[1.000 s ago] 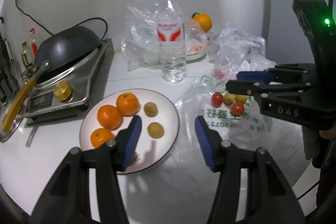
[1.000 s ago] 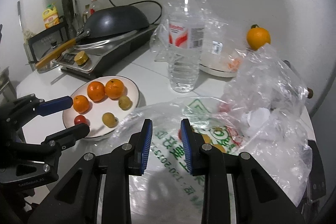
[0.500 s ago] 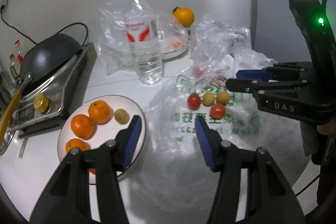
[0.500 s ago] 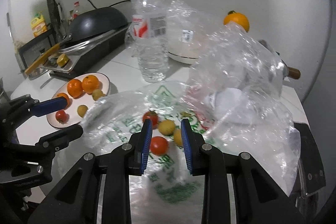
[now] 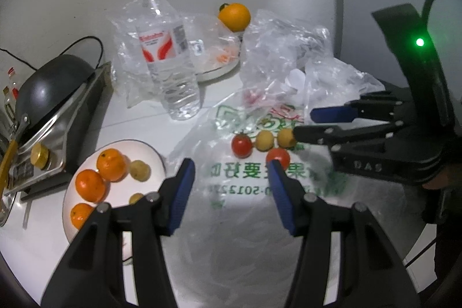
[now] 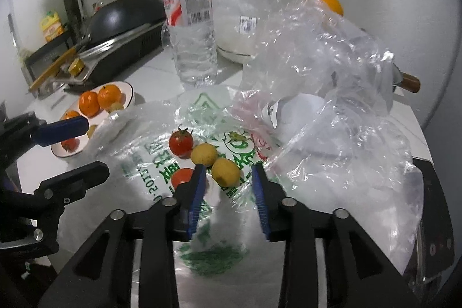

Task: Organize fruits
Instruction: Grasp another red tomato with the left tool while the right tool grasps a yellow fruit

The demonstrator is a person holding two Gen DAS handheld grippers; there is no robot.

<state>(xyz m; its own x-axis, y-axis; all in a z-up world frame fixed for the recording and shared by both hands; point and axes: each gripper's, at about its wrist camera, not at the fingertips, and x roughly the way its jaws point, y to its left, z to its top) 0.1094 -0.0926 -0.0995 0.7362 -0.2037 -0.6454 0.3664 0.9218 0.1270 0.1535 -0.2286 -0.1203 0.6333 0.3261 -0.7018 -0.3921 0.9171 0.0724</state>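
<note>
We reach our right gripper (image 6: 228, 173), jaws just parted, around a yellow fruit (image 6: 225, 172) lying on the printed bag (image 6: 150, 158); next we close on it. Our left gripper (image 5: 231, 175) hovers open and empty beside the plate (image 5: 153, 155).

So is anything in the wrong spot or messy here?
Yes. Two tomatoes and two small yellow fruits lie loose on a flat plastic bag, not on the plate with the rest. One orange sits apart near the wall, among crumpled bags.
</note>
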